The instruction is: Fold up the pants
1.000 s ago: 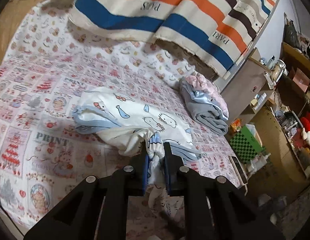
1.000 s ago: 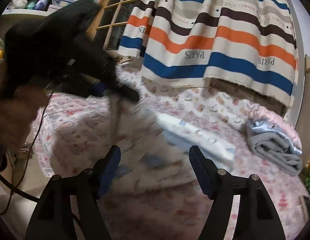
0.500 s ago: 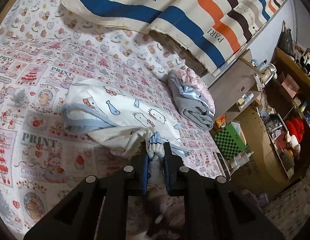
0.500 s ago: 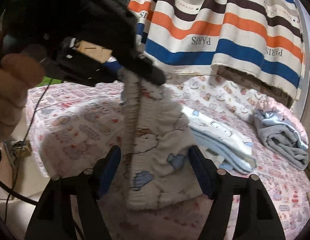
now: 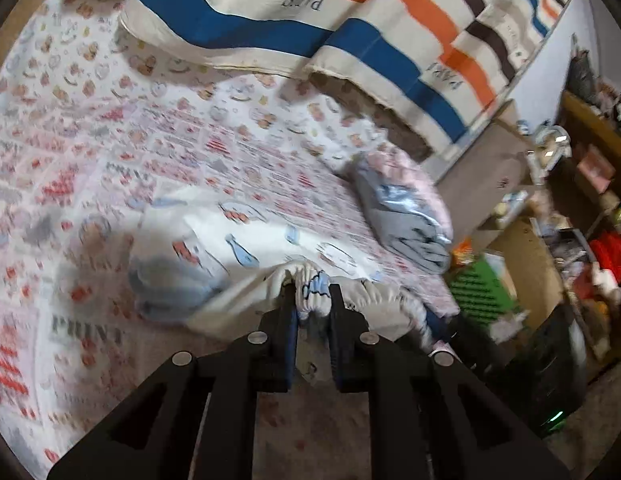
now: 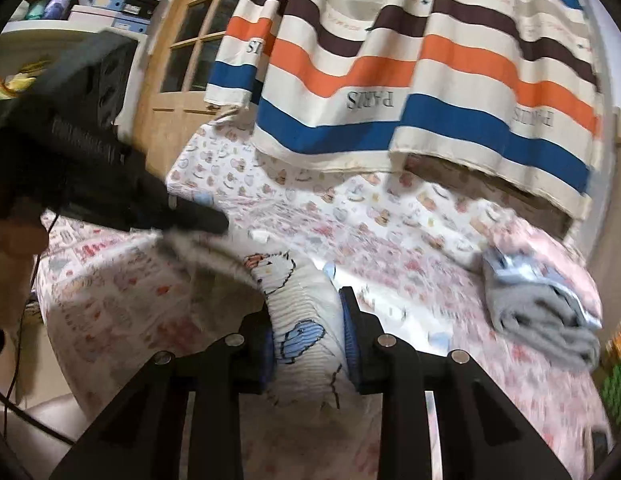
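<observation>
The pants (image 5: 238,248) are white with blue cartoon prints and a ribbed waistband, lying bunched on the patterned bedsheet (image 5: 110,140). My left gripper (image 5: 313,300) is shut on a gathered fold of the waistband. In the right wrist view my right gripper (image 6: 306,320) is shut on the ribbed waistband of the pants (image 6: 298,320). The left gripper (image 6: 206,220) shows there at the left, pinching the same band; the cloth stretches between the two. Both views are blurred.
A folded grey and pink garment pile (image 5: 410,216) lies on the bed's right side, also in the right wrist view (image 6: 550,300). A striped curtain (image 6: 390,60) hangs behind the bed. Shelves and clutter (image 5: 570,220) stand beyond the bed's right edge. A wooden door (image 6: 178,80) is at the left.
My right gripper was open and has closed on the waistband. The left gripper has dropped lower with the band, which now runs sideways between the two grippers instead of hanging.
</observation>
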Demonstrator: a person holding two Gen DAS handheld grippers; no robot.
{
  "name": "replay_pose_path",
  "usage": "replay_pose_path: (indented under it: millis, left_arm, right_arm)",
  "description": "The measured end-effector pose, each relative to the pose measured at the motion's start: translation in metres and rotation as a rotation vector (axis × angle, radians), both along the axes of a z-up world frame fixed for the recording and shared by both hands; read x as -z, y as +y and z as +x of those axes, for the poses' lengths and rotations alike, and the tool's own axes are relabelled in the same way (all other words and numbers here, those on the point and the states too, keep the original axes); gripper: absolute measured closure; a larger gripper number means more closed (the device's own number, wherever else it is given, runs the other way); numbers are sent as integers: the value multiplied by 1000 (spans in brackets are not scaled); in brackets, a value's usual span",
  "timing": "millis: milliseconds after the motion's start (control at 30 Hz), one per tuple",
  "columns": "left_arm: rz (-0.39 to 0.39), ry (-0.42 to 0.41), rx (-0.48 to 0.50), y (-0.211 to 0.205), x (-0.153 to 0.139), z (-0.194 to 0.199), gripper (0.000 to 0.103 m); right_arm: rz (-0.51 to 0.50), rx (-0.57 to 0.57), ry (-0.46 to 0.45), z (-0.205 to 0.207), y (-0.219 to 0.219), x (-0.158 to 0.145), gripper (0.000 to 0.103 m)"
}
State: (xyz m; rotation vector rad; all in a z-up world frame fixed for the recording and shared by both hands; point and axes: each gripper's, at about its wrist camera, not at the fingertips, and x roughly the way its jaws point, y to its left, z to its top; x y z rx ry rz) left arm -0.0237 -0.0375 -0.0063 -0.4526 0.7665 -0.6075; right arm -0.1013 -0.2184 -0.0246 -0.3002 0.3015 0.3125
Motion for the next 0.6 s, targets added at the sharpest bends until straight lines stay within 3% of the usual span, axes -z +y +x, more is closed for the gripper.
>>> replay_pose_path:
  millis: [100, 200, 367, 400, 467, 500, 600]
  left_arm:
    - [22, 9, -26, -3, -3, 21, 91]
    - [76, 27, -35, -10, -3, 43, 90]
    - [132, 64, -11, -19, 6, 71, 84]
    - [133, 68, 6, -20, 8, 74, 83]
    - [160, 64, 8, -22, 9, 76, 81]
    - [168, 54, 9, -23, 9, 76, 80]
    - [182, 52, 26, -25, 8, 75, 73]
  right_arm:
    - [13, -80, 103, 39, -11, -13, 74]
    - [94, -145, 256, 83, -29, -20, 74]
    - [181, -141, 366, 118, -47, -14, 72]
    - [183, -130, 369, 119, -50, -13, 69]
    - [175, -69, 328, 118, -58, -11, 43]
    - [171, -45, 301, 117, -61, -12, 37]
    - [200, -51, 318, 117, -75, -11, 35]
